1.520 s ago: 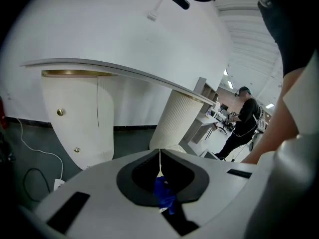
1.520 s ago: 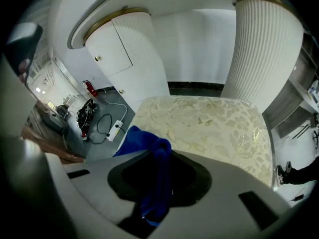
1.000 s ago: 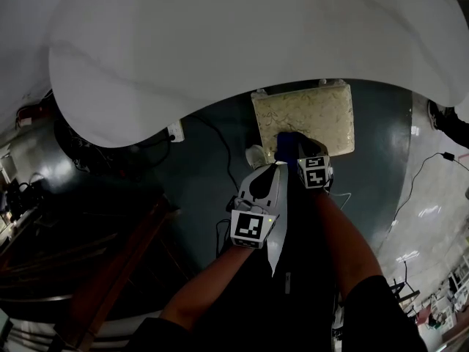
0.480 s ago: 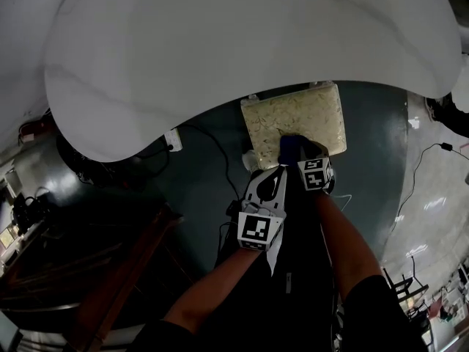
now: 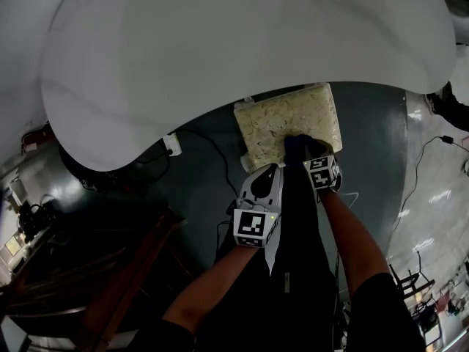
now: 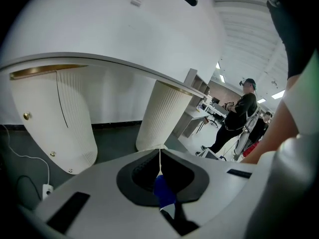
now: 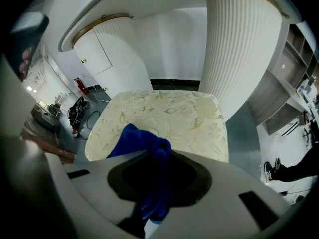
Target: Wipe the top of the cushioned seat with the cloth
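The cushioned seat (image 5: 282,119) is a square cream pad with a leaf pattern, standing on the dark floor under the white table's edge; it fills the middle of the right gripper view (image 7: 174,116). My right gripper (image 5: 302,145) is at the seat's near edge, shut on a blue cloth (image 7: 145,142) that bunches up out of the jaws and lies on the cushion. In the head view the cloth (image 5: 294,144) shows as a dark blue lump. My left gripper (image 5: 268,170) hangs just left of the seat's near corner, jaws shut (image 6: 160,157), clear of the cushion.
A large white tabletop (image 5: 242,50) overhangs the far side of the seat, carried on fluted white pedestals (image 7: 241,49) (image 6: 163,114). A socket block (image 5: 174,146) with cables lies on the floor to the left. Dark wooden furniture (image 5: 110,270) stands at lower left. A person (image 6: 238,114) stands far off.
My right gripper has slid the blue cloth rightward along the seat's near edge. The left gripper has stayed almost where it was.
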### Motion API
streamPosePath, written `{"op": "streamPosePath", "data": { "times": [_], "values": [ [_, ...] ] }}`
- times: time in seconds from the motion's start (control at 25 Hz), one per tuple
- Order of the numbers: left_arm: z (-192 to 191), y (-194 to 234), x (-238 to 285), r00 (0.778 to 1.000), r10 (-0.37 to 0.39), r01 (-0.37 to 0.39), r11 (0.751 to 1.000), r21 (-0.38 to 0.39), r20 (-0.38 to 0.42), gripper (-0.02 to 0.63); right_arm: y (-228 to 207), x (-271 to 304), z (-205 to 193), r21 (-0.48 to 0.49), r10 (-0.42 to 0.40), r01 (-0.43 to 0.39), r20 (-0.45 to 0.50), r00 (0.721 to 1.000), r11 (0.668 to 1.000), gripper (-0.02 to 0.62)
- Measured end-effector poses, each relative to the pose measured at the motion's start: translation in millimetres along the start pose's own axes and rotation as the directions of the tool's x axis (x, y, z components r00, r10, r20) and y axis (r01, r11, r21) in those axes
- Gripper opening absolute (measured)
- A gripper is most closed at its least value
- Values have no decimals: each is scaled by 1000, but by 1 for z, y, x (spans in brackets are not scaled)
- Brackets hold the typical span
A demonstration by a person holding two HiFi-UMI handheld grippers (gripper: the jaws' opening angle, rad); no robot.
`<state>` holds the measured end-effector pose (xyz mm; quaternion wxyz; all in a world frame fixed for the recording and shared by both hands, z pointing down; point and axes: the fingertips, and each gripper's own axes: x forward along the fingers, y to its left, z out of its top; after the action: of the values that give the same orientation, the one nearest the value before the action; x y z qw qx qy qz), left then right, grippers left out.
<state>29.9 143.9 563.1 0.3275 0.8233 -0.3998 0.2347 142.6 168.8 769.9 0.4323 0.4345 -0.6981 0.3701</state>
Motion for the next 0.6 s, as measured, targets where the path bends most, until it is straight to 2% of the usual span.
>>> {"op": "streamPosePath", "data": {
  "times": [0.6],
  "values": [
    [10, -40, 29, 998, -46, 48, 998, 42, -51, 18, -43, -12, -7, 35, -12, 12, -4, 1000, 999, 97]
  ]
}}
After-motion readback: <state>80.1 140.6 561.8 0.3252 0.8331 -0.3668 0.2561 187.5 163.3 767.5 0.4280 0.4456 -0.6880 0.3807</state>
